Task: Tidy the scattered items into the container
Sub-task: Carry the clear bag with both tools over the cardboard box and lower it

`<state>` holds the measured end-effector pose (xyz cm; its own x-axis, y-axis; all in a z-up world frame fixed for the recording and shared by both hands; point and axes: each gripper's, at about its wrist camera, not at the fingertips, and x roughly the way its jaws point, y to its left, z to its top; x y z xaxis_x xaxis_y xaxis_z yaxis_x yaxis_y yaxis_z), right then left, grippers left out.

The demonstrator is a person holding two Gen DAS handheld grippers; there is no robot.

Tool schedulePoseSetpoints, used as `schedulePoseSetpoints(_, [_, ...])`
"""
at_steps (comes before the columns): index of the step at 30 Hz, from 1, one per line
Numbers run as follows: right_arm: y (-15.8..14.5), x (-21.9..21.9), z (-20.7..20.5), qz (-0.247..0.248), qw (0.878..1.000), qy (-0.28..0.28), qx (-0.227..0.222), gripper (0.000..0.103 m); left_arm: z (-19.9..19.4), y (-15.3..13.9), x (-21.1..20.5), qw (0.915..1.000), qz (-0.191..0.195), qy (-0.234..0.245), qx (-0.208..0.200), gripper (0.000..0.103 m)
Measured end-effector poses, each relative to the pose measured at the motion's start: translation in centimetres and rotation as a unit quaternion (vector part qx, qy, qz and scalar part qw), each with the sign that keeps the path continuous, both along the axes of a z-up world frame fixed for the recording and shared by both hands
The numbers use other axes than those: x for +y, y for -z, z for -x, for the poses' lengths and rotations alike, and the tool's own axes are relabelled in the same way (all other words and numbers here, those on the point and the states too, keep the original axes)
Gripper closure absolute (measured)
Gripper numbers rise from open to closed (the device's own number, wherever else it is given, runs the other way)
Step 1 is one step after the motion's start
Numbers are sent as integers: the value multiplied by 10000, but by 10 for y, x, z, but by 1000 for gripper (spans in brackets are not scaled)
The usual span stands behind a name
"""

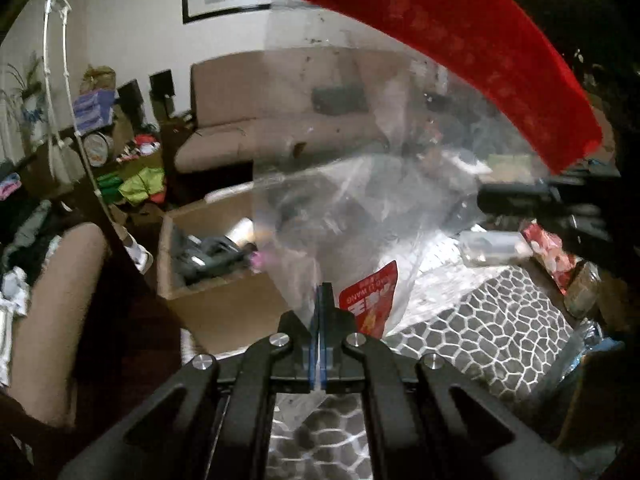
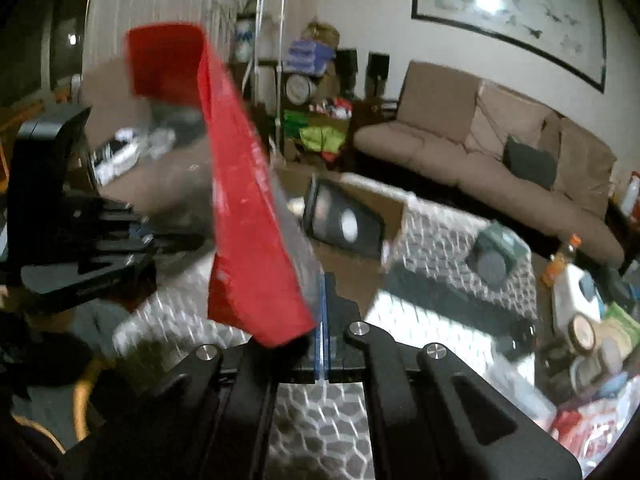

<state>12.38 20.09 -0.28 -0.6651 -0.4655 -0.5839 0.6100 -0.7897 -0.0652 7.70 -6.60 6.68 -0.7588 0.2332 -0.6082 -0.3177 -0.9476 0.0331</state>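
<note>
A large clear plastic bag (image 1: 360, 168) with a red top band (image 1: 460, 48) hangs in the air between both grippers. My left gripper (image 1: 323, 292) is shut on the bag's clear edge. My right gripper (image 2: 325, 284) is shut on the bag beside its red band (image 2: 248, 240). The right gripper (image 1: 532, 196) shows dark at the right of the left wrist view; the left gripper (image 2: 80, 236) shows at the left of the right wrist view. An open cardboard box (image 1: 208, 288) with items inside stands below on the floor, also seen in the right wrist view (image 2: 360, 216).
A patterned grey-and-white table top (image 1: 480, 328) lies below. On it are a clear jar (image 1: 492, 246), a red packet (image 1: 548, 252), bottles and jars (image 2: 576, 300) and a dark green box (image 2: 496, 248). A beige sofa (image 2: 500, 148) stands behind.
</note>
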Motion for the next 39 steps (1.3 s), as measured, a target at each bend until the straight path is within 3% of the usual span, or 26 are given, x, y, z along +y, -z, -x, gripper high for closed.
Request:
schedulePoseSetpoints(5, [-49, -37, 52, -146, 9997, -147, -133, 102, 38, -38, -28, 9968, -499, 282, -563, 103])
schedulePoseSetpoints(10, [-85, -69, 91, -135, 9993, -275, 226, 102, 90, -64, -62, 9976, -696, 8, 5, 103])
schedulePoseSetpoints(13, [-92, -91, 111, -338, 9982, -264, 424, 101, 127, -57, -71, 9971, -733, -83, 205, 103])
schedulePoseSetpoints(17, [-73, -113, 150, -722, 9966, -211, 341, 101, 178, -31, -72, 9977, -656, -150, 48, 103])
schedulePoseSetpoints(24, [-34, -115, 217, -505, 9986, -154, 16, 101, 230, 9, -78, 9967, -787, -189, 38, 102])
schedulePoseSetpoints(31, [-20, -98, 253, -72, 9986, -289, 435, 101, 244, 18, -73, 9935, -903, -208, 666, 103])
schedulePoseSetpoints(39, [8, -92, 286, -99, 9995, -276, 147, 101, 264, 42, -67, 9971, -748, 14, 143, 103])
